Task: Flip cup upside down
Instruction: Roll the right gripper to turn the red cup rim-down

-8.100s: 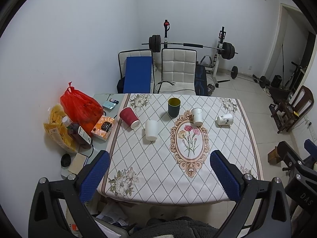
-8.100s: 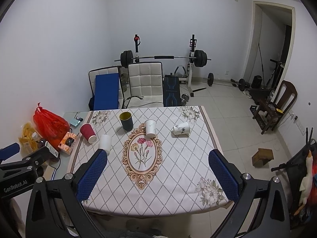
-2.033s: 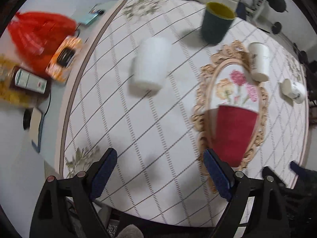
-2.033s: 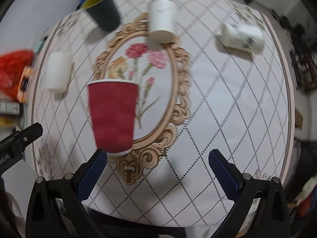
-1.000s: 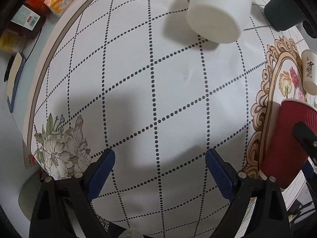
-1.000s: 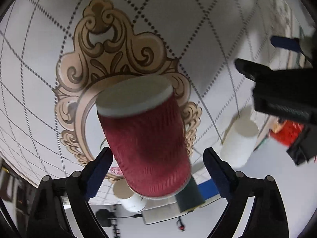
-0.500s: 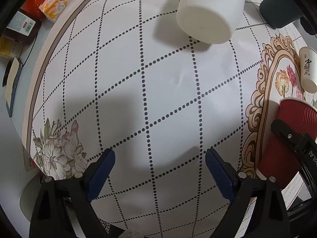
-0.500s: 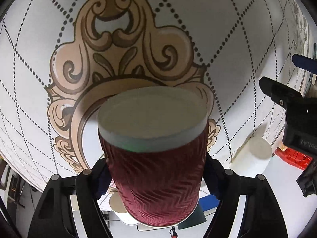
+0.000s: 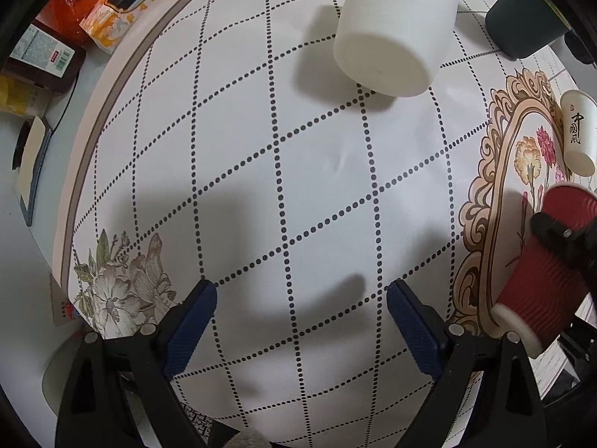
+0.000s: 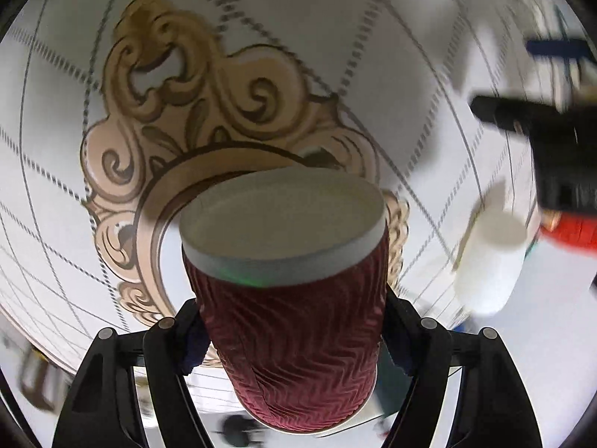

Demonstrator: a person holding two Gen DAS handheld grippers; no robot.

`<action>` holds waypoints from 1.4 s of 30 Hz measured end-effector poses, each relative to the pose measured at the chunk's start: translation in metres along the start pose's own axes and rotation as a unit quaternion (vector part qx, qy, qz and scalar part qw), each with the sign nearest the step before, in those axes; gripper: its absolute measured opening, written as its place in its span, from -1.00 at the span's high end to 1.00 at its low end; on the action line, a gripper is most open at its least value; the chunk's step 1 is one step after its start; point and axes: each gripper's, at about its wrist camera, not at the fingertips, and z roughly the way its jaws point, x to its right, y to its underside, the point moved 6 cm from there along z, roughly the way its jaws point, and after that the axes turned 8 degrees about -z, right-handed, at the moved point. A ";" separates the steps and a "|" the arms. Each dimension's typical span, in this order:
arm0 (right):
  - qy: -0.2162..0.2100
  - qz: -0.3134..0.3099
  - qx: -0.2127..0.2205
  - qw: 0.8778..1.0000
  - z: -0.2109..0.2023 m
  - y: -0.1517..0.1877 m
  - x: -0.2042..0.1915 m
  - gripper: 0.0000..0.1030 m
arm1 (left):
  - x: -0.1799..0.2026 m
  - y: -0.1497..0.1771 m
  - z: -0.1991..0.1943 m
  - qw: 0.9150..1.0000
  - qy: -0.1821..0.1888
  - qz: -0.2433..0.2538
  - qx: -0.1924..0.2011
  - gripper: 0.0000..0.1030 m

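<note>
Our right gripper (image 10: 291, 339) has its fingers clamped on the red ripple cup (image 10: 294, 351), held tilted over the tablecloth's gold medallion (image 10: 209, 112). Left gripper (image 9: 301, 326) fingers apart above the diamond-dotted table (image 9: 283, 171). Beyond: white cup (image 9: 395, 33), dark cup (image 9: 526, 18), paper cup (image 9: 577, 132) bearing unreadable characters.

A red ribbed cup (image 10: 294, 321) with a white base is seen; the bench (image 9: 261, 171) cloth is white, dot-gridded, with a tan scroll.
</note>
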 end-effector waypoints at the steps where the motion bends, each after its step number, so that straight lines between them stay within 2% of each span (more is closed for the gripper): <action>1: -0.011 0.020 -0.002 1.000 0.000 0.003 0.005 -0.51 | 0.002 -0.002 -0.004 1.000 -0.002 0.004 0.003 -0.81; 4: -0.062 0.107 -0.004 0.992 -0.003 0.014 0.018 -0.51 | 0.006 -0.003 -0.010 1.000 -0.006 0.013 0.010 -0.81; 6: -0.110 0.174 -0.001 0.979 -0.008 0.019 0.029 -0.51 | 0.009 -0.004 -0.013 1.000 -0.008 0.018 0.012 -0.81; 9: -0.178 0.263 0.000 0.948 -0.009 0.032 0.034 -0.51 | 0.016 -0.007 -0.018 0.999 -0.011 0.026 0.015 -0.81; 12: -0.240 0.341 -0.005 0.909 -0.004 0.044 0.035 -0.51 | 0.024 -0.005 -0.024 0.999 -0.011 0.036 0.019 -0.81; 18: -0.340 0.471 -0.011 0.814 0.011 0.069 0.029 -0.51 | 0.042 -0.002 -0.034 0.998 -0.010 0.058 0.025 -0.81; 21: -0.385 0.525 -0.005 0.759 0.018 0.080 0.030 -0.51 | 0.055 0.009 -0.039 0.997 -0.010 0.068 0.028 -0.81; 22: -0.401 0.543 -0.002 0.737 0.020 0.082 0.030 -0.51 | 0.059 0.012 -0.041 0.997 -0.010 0.070 0.028 -0.81; 26: -0.449 0.592 0.001 0.669 0.032 0.092 0.025 -0.51 | 0.067 0.020 -0.044 0.997 -0.010 0.076 0.027 -0.81; 30: -0.508 0.640 0.003 0.576 0.043 0.096 0.021 -0.51 | 0.076 0.030 -0.043 0.997 -0.010 0.078 0.027 -0.81; 31: -0.516 0.650 0.002 0.558 0.046 0.099 0.020 -0.51 | 0.077 0.031 -0.044 0.996 -0.010 0.078 0.028 -0.81; 34: -0.528 0.670 0.005 0.522 0.053 0.105 0.019 -0.51 | 0.081 0.038 -0.043 0.996 -0.009 0.078 0.029 -0.81; 38: -0.529 0.686 -0.001 0.500 0.065 0.119 0.026 -0.51 | 0.082 0.040 -0.043 0.996 -0.008 0.079 0.027 -0.81; 42: -0.549 0.702 0.001 0.454 0.077 0.145 0.016 -0.52 | 0.077 0.042 -0.042 0.996 -0.006 0.079 0.026 -0.81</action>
